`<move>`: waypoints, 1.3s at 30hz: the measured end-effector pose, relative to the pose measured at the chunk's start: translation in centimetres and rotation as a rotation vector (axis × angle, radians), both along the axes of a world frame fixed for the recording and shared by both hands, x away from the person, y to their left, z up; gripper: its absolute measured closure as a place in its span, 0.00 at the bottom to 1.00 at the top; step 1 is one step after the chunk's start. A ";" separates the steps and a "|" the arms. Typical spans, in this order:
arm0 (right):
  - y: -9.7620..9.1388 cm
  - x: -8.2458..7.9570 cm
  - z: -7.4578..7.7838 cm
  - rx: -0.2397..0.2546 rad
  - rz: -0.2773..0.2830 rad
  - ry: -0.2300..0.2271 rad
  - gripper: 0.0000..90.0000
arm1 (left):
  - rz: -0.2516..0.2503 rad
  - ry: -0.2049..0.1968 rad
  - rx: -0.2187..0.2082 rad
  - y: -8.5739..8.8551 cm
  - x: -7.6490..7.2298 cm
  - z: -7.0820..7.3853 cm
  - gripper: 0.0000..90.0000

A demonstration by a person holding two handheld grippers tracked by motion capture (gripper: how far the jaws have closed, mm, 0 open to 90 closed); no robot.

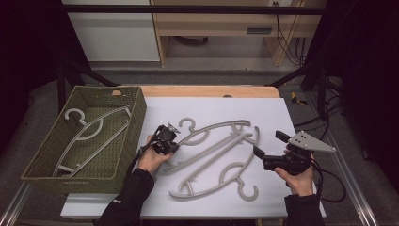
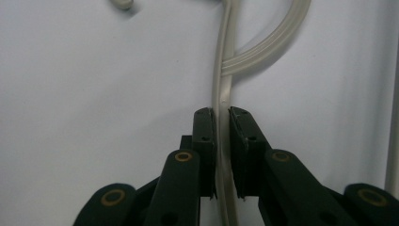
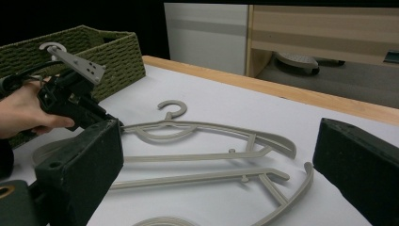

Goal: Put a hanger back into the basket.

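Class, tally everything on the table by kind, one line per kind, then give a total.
Hangers: 3 (one in the basket, two on the white sheet)
Basket: 1
Grippers: 2 (left, right)
Total: 6

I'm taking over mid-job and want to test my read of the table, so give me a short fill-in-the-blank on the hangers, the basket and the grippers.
1. The left gripper is shut on the arm of a grey ____ lying on the white mat.
2. The number of hangers already in the green basket is ____.
3. The number of hangers lying on the mat is ____.
4. The right gripper hangs over the mat with its jaws ____.

Missing words: hanger; one; two; open
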State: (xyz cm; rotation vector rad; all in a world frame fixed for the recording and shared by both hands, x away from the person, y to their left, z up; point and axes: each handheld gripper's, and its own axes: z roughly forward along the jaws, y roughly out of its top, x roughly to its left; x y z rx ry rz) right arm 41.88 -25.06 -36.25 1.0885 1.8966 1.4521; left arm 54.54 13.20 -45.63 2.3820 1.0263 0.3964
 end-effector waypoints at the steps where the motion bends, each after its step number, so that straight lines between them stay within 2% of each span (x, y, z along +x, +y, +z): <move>1: 0.0 0.0 0.0 0.000 0.000 0.001 0.03 | -0.004 -0.003 -0.011 0.1 0.1 0.1 0.84; 5: 0.1 0.0 0.0 -0.002 0.005 0.001 0.03 | -0.014 -0.008 -0.024 0.0 0.5 0.3 0.78; 7: 0.1 0.0 0.0 -0.002 0.002 0.002 0.03 | -0.008 0.009 -0.026 -0.2 0.9 0.0 0.77; 12: -0.1 0.0 0.1 0.002 0.005 0.000 0.03 | -0.008 0.024 -0.022 -0.3 1.2 -0.3 0.80; 17: 0.0 0.0 0.0 0.000 0.003 0.001 0.03 | -0.010 0.035 0.007 -0.8 1.1 -0.2 0.87; 18: 0.1 0.0 0.0 -0.001 0.004 0.003 0.03 | -0.007 0.041 0.035 -1.1 1.0 0.0 0.88; 20: 0.1 0.0 0.0 -0.001 0.004 0.003 0.03 | -0.011 0.047 0.049 -1.3 0.9 0.0 0.89; 21: 0.1 0.0 0.0 -0.001 0.004 0.003 0.03 | -0.014 0.068 0.061 -1.4 1.0 0.2 0.89; 27: 0.1 0.0 0.1 0.000 0.010 0.004 0.03 | -0.004 0.066 0.060 -1.5 0.9 0.2 0.90; 29: 0.1 0.0 0.0 0.000 0.009 0.004 0.03 | 0.002 0.049 0.070 -1.6 0.7 0.1 0.90; 30: 0.1 0.0 0.0 -0.001 0.009 0.004 0.03 | 0.004 0.048 0.064 -1.6 0.7 0.1 0.90; 33: 0.1 0.0 0.0 -0.001 0.006 0.002 0.03 | 0.011 0.058 -0.001 -1.0 0.6 0.1 0.90; 34: 0.0 0.0 0.0 0.000 0.005 0.001 0.03 | 0.011 0.058 -0.001 -1.0 0.6 0.1 0.91; 39: 0.1 0.0 0.0 -0.002 0.009 0.003 0.03 | 0.037 -0.013 -0.062 -0.3 0.0 1.3 0.91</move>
